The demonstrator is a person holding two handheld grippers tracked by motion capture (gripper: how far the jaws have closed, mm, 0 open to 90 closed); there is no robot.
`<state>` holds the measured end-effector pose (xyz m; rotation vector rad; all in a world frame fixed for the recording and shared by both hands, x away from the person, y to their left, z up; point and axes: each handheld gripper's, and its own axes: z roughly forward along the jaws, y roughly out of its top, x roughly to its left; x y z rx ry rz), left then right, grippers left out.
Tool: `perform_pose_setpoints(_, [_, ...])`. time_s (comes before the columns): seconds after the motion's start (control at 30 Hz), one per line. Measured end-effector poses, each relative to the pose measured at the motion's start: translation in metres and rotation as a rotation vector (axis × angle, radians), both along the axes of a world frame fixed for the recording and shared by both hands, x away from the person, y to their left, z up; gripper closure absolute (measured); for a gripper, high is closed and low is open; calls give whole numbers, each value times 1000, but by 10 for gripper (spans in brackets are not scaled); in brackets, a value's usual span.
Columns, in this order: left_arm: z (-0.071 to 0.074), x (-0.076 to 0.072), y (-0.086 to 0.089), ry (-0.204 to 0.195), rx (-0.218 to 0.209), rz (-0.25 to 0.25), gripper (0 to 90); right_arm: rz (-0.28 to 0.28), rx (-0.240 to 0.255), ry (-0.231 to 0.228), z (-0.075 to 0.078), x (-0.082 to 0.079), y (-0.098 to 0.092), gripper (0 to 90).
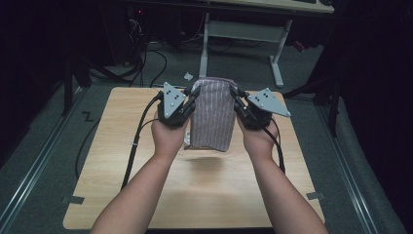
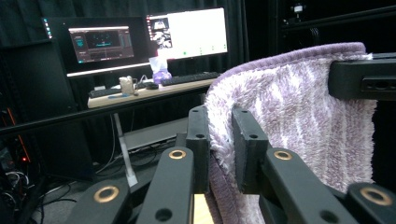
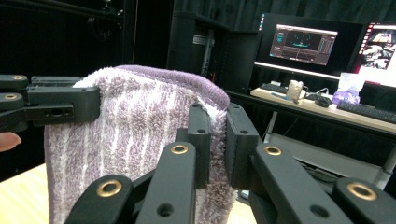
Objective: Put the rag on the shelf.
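A purple-and-white striped towel (image 1: 212, 114) hangs folded above the wooden table (image 1: 122, 161), held up by its two top corners. My left gripper (image 1: 193, 95) is shut on the towel's left top corner; in the left gripper view the fluffy towel (image 2: 289, 112) is pinched between the black pads of my left gripper (image 2: 220, 140). My right gripper (image 1: 235, 95) is shut on the right top corner, and in the right gripper view the towel (image 3: 135, 135) edge is clamped between the pads of my right gripper (image 3: 217, 140). The towel's lower edge hangs just above the tabletop.
Beyond the table stands a white desk frame (image 1: 243, 34) with cables on the floor. Monitors (image 2: 187, 32), a keyboard and small items sit on a far desk. Bare tabletop lies in front of and beside the towel.
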<state>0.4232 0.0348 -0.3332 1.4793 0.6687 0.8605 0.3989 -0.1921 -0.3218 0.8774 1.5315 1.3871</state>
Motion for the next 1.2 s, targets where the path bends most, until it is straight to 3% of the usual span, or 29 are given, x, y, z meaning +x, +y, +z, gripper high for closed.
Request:
perform_pose_setpoints(0.2, [8, 14, 6, 2, 11, 19, 786, 7, 5, 14, 5, 22, 6, 829])
perform_pose_setpoints(0.5, [13, 42, 8, 43, -15, 28, 785, -12, -14, 17, 6, 49, 13, 828])
perform_pose_setpoints(0.6, [14, 54, 8, 62, 2, 21, 784, -22, -25, 29, 6, 57, 13, 828])
perform_pose_setpoints(0.77, [9, 72, 6, 104, 13, 11, 781, -33, -46, 61, 5, 74, 8, 828])
perform_pose_setpoints(0.93, [7, 80, 2, 124, 28, 12, 779, -57, -59, 100, -3, 91, 6, 828])
perform_pose_setpoints(1.0, [5, 84, 1, 135, 16, -1, 779, -66, -67, 104, -4, 94, 6, 828])
perform_pose_setpoints(1.07, [-1, 91, 1, 172, 6, -11, 774, -81, -84, 118, -6, 103, 6, 828])
perform_pose_setpoints(1.1, [-1, 91, 1, 172, 6, -11, 772, -82, -89, 127, -7, 106, 6, 827])
perform_pose_setpoints(1.2, [-9, 100, 0, 217, 27, -1, 766, -94, -103, 133, -9, 111, 8, 826])
